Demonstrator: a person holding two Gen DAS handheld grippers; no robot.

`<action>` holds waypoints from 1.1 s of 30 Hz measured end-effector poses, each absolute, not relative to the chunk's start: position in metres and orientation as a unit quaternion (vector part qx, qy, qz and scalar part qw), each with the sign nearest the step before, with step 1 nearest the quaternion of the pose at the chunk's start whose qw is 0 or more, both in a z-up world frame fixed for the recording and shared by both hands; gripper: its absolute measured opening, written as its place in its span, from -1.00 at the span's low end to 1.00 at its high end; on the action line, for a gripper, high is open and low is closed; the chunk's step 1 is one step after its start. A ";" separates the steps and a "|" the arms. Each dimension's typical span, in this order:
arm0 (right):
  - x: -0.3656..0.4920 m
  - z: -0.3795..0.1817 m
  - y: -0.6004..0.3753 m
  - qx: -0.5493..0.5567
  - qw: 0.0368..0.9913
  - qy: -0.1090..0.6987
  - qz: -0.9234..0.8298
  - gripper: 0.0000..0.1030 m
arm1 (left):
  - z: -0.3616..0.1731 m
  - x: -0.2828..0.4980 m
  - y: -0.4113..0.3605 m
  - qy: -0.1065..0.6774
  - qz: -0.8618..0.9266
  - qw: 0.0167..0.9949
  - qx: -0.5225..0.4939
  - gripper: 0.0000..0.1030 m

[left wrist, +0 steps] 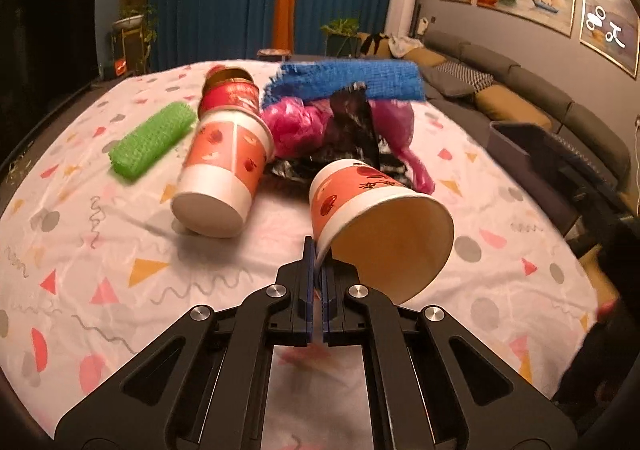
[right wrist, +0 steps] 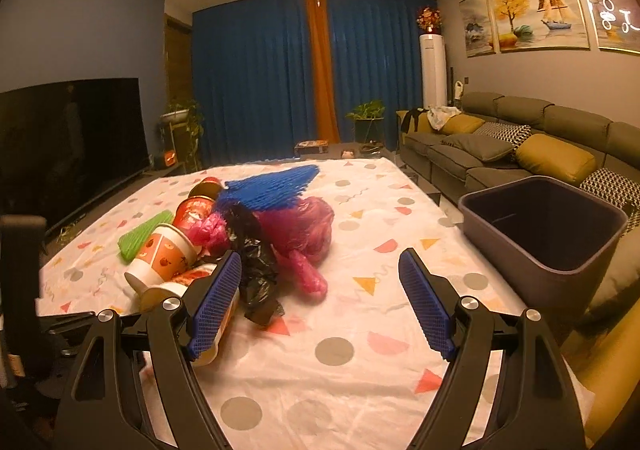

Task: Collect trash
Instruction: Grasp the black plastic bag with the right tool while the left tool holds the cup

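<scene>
On the patterned cloth (left wrist: 100,250), farthest left, you have the green foam net (left wrist: 154,139), then a paper cup on its side (left wrist: 224,177) with its base toward you. Your left gripper (left wrist: 319,250) is pressed together, pinching the rim of the near paper cup (left wrist: 380,226). Your right gripper (right wrist: 320,290) stands spread over bare cloth, holding nothing. The grey bin (right wrist: 544,246) sits at the right edge.

From my right wrist camera, my own left finger (right wrist: 216,306) hides most of the near paper cup (right wrist: 208,346). The black bag (left wrist: 356,129) covers part of the pink bag (left wrist: 296,121). The bin (right wrist: 548,250) is cut off in the left view, and I can't read the red can (left wrist: 230,91) label.
</scene>
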State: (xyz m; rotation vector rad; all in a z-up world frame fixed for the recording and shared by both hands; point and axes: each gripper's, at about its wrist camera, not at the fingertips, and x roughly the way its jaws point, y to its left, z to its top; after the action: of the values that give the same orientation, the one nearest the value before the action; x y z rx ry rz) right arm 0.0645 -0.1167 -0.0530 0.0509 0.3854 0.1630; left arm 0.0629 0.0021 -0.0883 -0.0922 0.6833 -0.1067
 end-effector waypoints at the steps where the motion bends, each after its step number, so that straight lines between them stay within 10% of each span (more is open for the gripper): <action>1: 0.067 -0.054 -0.116 0.026 0.977 0.194 0.082 0.53 | -0.082 0.060 0.006 0.327 -0.052 0.942 -0.051 -0.97; 17: 0.137 -0.064 -0.053 -0.002 0.960 0.249 0.128 0.36 | -0.032 0.045 0.081 0.249 0.033 0.963 -0.095 -0.97; 33: 0.158 -0.080 -0.041 -0.020 0.942 0.295 0.157 -0.96 | -0.036 0.058 0.093 0.256 0.026 0.961 -0.104 -0.97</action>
State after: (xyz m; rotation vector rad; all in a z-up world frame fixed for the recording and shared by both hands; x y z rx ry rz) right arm 0.1576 -0.0410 -0.0796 -0.0400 0.6015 0.3204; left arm 0.0576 0.0927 -0.0359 -0.2100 0.5188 0.0529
